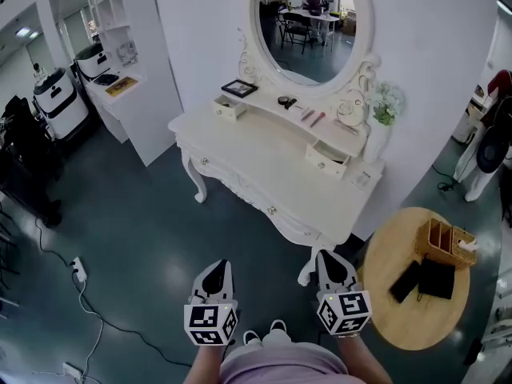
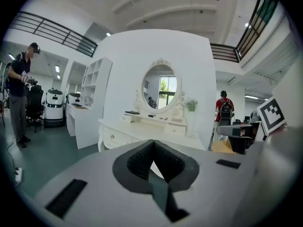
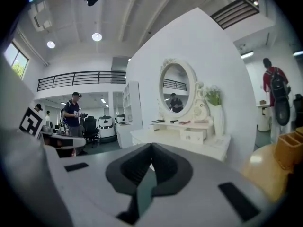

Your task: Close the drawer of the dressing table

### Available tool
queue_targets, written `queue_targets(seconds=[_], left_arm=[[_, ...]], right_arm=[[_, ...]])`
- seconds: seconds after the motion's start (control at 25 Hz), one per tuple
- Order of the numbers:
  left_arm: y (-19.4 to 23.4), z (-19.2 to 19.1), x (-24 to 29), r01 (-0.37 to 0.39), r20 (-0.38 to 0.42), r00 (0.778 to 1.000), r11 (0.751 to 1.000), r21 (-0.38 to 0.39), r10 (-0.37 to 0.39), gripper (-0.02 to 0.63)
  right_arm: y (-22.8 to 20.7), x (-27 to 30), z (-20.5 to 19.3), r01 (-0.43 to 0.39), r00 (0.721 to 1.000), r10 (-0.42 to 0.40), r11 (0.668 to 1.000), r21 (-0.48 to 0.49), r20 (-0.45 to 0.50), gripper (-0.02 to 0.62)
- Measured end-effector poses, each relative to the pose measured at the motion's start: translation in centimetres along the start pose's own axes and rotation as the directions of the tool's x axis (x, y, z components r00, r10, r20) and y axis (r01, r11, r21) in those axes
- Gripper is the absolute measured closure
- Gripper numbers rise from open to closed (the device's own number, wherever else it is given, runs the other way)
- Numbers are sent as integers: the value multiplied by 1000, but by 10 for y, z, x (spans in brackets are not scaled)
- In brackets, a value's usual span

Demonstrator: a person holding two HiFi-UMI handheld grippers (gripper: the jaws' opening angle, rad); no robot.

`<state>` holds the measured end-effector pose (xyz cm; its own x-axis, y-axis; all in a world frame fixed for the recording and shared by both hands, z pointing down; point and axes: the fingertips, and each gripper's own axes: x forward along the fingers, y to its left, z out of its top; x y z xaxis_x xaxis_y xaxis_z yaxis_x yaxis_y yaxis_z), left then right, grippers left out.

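Observation:
The white dressing table (image 1: 240,162) with its oval mirror (image 1: 308,22) stands against the wall ahead. On its raised shelf, the small right drawer (image 1: 326,158) is pulled out towards me; a matching small drawer (image 1: 230,106) sits at the left end. Both grippers hang low near my body, well short of the table. My left gripper (image 1: 214,280) is shut with nothing in it, its tips meeting (image 2: 152,145). My right gripper (image 1: 332,264) is also shut and empty (image 3: 150,148). The pulled-out drawer (image 3: 192,135) shows beyond the right jaws.
A round wooden side table (image 1: 396,314) with a wooden box (image 1: 448,242) and black items stands right of me. A power strip (image 1: 78,269) and cable lie on the floor at left. White shelving (image 1: 128,70) stands left of the table. A person (image 2: 20,93) stands far left.

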<state>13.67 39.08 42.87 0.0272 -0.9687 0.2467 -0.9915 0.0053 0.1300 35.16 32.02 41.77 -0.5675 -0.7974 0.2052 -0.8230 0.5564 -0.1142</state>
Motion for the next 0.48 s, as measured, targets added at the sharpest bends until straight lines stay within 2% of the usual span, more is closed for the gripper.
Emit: queue_targets(seconds=[0.24, 0.48], left_arm=[[-12, 5, 12, 12, 9, 1000, 1000, 15, -13, 604], [-21, 10, 21, 12, 20, 1000, 999, 33, -12, 604]], right_arm=[[-17, 5, 6, 16, 1000, -16, 1000, 5, 14, 588], [-26, 11, 10, 7, 1000, -7, 1000, 5, 7, 519]])
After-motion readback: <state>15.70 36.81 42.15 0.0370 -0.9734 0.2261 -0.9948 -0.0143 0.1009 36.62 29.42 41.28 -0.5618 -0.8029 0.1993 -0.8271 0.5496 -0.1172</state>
